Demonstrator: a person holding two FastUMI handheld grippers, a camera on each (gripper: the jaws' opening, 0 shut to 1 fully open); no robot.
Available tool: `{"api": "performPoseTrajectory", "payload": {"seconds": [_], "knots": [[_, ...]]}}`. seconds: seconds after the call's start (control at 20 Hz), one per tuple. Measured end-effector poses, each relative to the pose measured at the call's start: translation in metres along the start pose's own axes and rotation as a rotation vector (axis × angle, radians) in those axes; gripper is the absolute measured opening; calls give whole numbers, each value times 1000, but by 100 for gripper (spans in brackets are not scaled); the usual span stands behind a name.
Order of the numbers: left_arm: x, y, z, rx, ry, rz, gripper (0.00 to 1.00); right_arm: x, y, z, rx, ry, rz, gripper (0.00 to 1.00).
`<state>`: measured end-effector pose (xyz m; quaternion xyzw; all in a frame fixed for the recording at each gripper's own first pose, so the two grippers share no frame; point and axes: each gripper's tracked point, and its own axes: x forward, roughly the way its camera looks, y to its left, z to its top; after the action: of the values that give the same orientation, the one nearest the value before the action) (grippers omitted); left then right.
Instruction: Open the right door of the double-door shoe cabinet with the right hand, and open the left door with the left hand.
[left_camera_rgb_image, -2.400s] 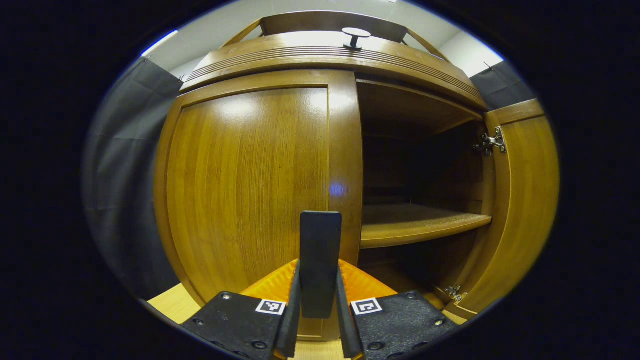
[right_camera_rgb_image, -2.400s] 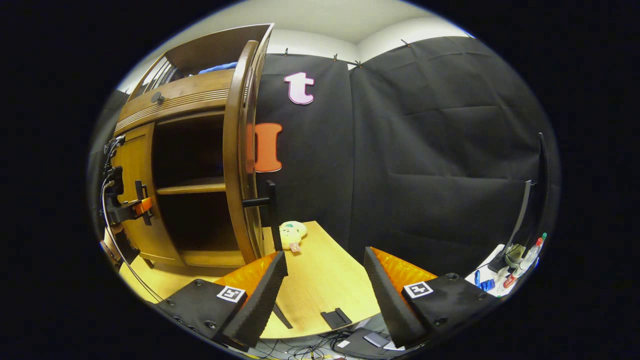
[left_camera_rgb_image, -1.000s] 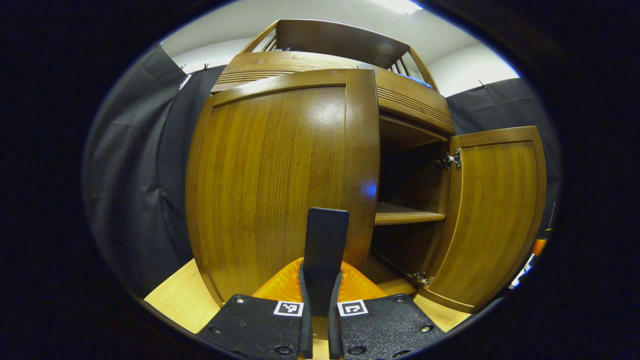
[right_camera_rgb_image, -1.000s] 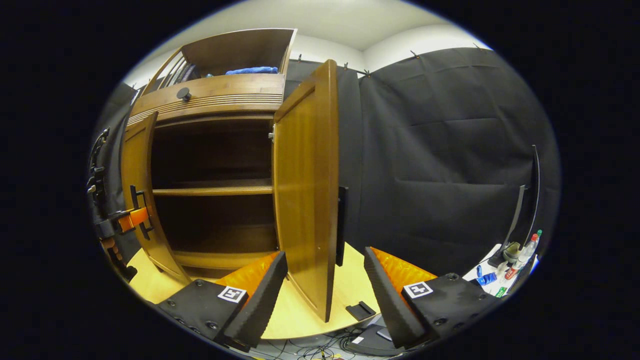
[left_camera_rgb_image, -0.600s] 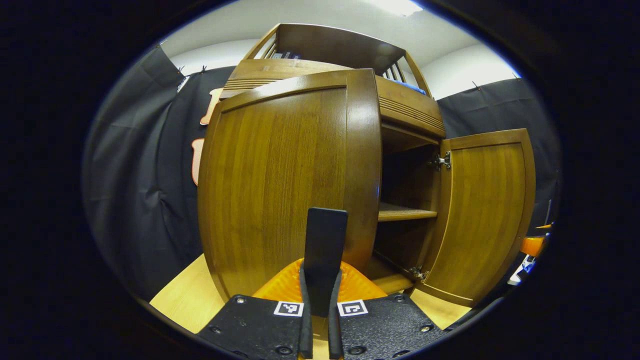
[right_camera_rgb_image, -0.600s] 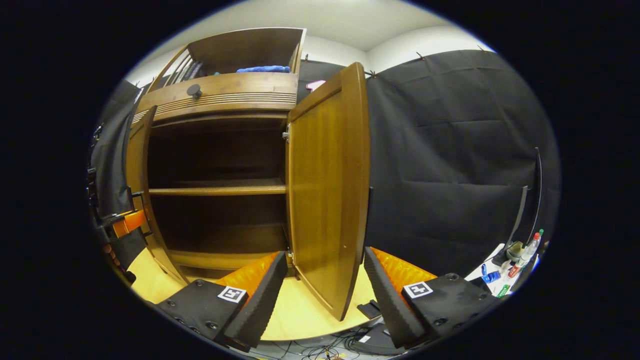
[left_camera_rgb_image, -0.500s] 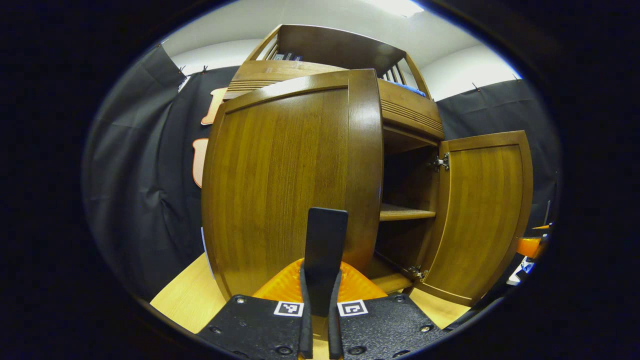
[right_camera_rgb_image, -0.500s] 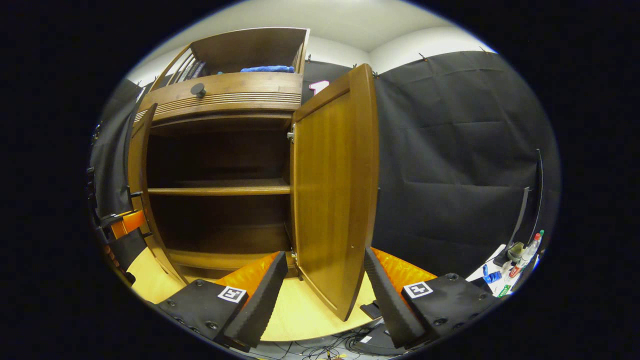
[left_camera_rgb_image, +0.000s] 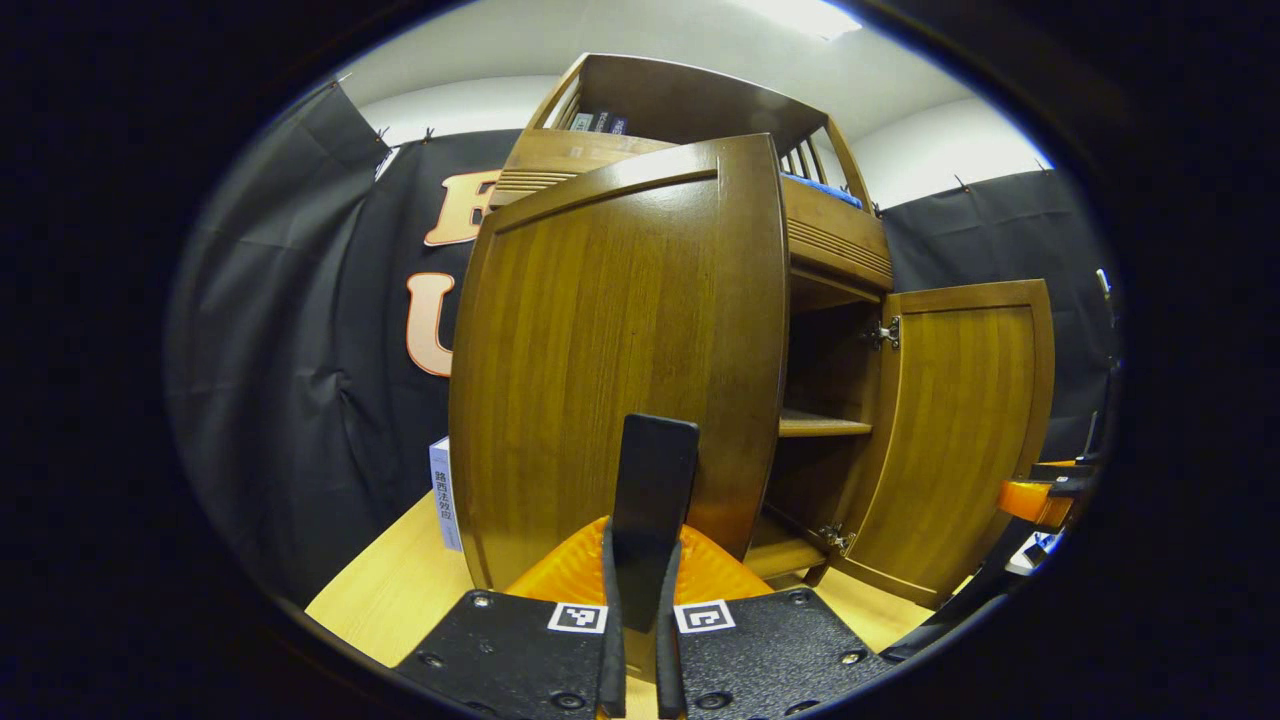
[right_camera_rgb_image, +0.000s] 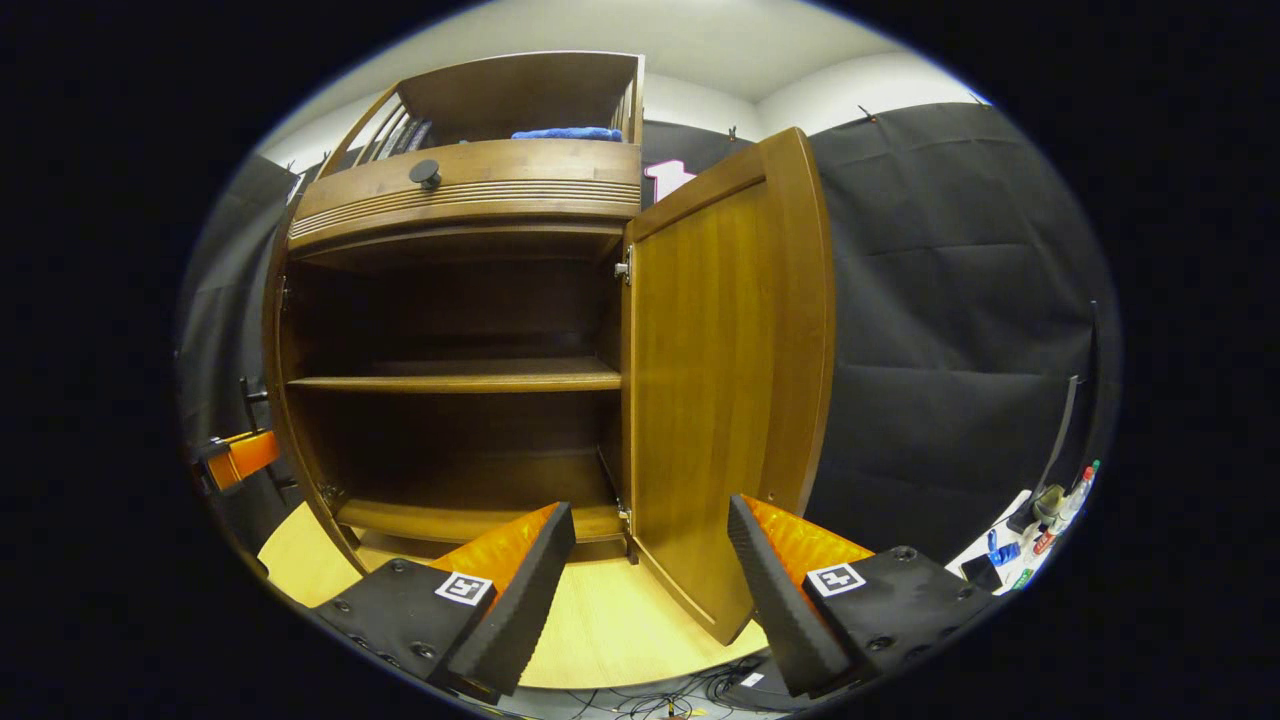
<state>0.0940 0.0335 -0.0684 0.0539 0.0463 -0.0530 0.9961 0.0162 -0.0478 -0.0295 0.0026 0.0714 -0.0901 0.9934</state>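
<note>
The shoe cabinet (right_camera_rgb_image: 470, 190) stands on a pale wooden bench (right_camera_rgb_image: 610, 630) against black cloth. The left hand-held gripper (left_camera_rgb_image: 637, 600) clamps the left door's handle (left_camera_rgb_image: 650, 500); the right hand-held gripper (right_camera_rgb_image: 650, 590) gapes wide.

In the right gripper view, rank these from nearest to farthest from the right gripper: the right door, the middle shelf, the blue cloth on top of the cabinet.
1. right door, just ahead of the right gripper.
2. middle shelf, inside, ahead-left.
3. blue cloth, high on top.
</note>
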Motion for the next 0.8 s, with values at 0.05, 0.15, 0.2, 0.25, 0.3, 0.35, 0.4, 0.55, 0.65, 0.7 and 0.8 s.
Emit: {"api": "performPoseTrajectory", "payload": {"seconds": [0.05,0.15,0.2,0.25,0.3,0.35,0.4,0.55,0.65,0.7,0.8], "knots": [[0,1,0,-1,6,3,12,0,1,-1,0,4,5,92],[-2,2,1,-2,14,11,12,2,4,-3,1,10,17,92],[-3,3,1,-1,16,17,12,2,7,-3,1,12,24,92],[-5,5,1,0,16,26,12,3,10,-3,0,13,30,92],[-5,7,2,0,17,34,12,5,13,-4,-1,13,38,92],[-6,7,2,0,18,40,11,4,16,-5,-3,14,46,92],[-6,8,2,2,20,44,12,4,19,-5,-4,15,54,92],[-11,12,3,7,19,57,8,6,27,-8,-6,22,75,92],[-14,17,2,6,15,70,8,7,32,-8,-5,23,86,92],[-16,20,2,-8,12,82,8,8,34,-8,-5,23,92,92],[-24,29,0,-20,10,95,8,8,39,-8,-8,23,104,92]]}}
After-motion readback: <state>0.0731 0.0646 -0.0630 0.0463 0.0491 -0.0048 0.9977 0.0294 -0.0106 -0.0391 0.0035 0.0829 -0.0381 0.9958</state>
